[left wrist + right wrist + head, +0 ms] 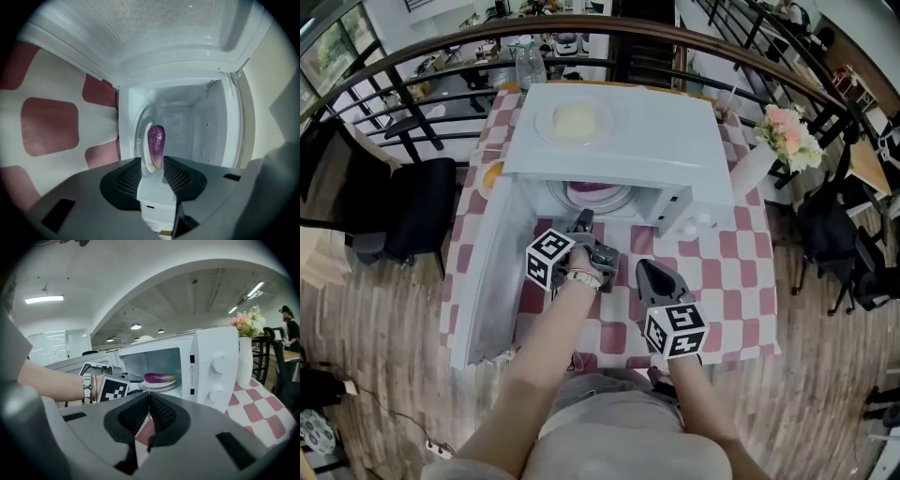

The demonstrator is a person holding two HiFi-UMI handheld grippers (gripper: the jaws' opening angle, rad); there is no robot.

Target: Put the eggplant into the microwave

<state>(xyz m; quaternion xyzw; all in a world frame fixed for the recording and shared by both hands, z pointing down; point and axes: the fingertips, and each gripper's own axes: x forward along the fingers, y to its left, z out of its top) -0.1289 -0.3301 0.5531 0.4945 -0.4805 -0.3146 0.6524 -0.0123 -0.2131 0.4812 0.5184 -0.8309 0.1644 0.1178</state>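
Head view: found the eggplant [598,193] already lying on a plate [602,202] inside the microwave [619,141], well within its cavity. Saw the door [483,281] swung fully open at the microwave's left. Placed the left claw [581,225] just in front of the microwave's mouth. Placed the right claw [650,273] a little further out, over the checked counter [736,272] in front of the microwave's control panel.

Left gripper view: looked straight into the microwave's cavity. Read the left claw [152,164] as partly open, with nothing between its pads. Made out the eggplant [156,139] beyond them, resting on the plate [145,152] on the microwave's floor, clear of the claw.

Right gripper view: read the right claw [149,397] as closed on nothing. Caught the eggplant [159,378] lying lengthwise on the plate inside the microwave [213,366], with the left claw just outside the opening.

Judged the placing done: eggplant in and let go. Judged little left, at most drawing the left claw clear of the microwave and shutting the door, a step beyond the task as worded.
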